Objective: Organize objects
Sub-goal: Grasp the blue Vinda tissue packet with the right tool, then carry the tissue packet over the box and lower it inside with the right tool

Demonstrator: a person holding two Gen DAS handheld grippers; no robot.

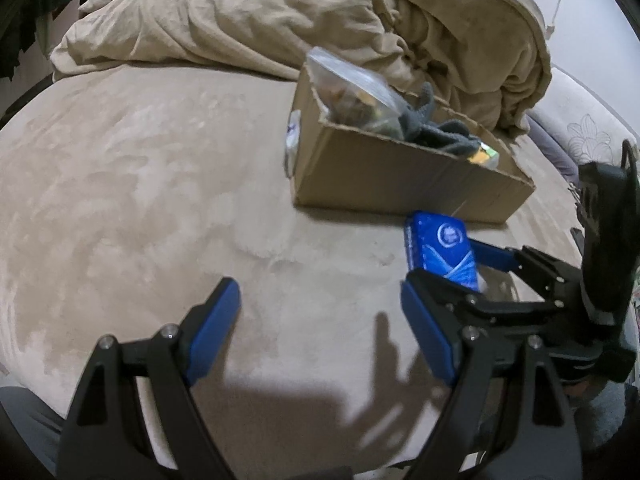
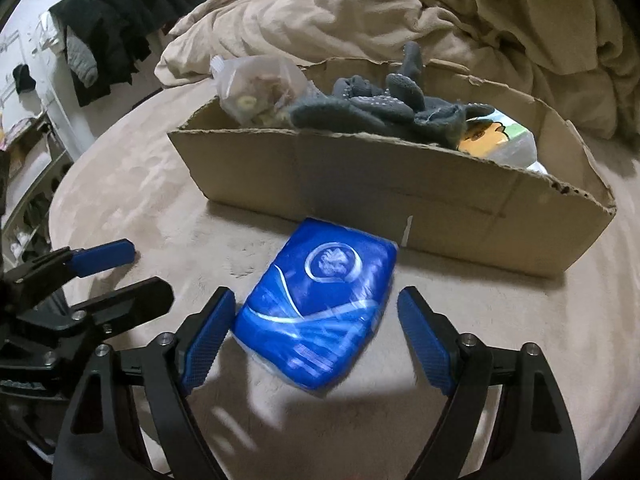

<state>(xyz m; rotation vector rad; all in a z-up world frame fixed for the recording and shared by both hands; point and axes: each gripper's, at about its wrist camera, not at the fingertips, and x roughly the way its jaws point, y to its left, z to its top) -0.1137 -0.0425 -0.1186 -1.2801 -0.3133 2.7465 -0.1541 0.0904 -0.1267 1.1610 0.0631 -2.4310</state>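
A blue tissue pack (image 2: 318,308) lies on the beige bed cover just in front of a cardboard box (image 2: 400,200). My right gripper (image 2: 316,332) is open with its jaws on either side of the pack, not closed on it. The pack (image 1: 440,248) and the box (image 1: 400,176) also show in the left wrist view, with the right gripper (image 1: 452,268) around the pack. My left gripper (image 1: 316,328) is open and empty over the bare cover, left of the pack. The box holds grey gloves (image 2: 380,108), a clear bag of small items (image 2: 256,88) and a yellow packet (image 2: 488,136).
A crumpled beige blanket (image 1: 320,20) is heaped behind the box. Dark clothes (image 2: 120,20) hang at the far left beside shelving (image 2: 28,184). A white pillow with a flower print (image 1: 584,128) lies at the right.
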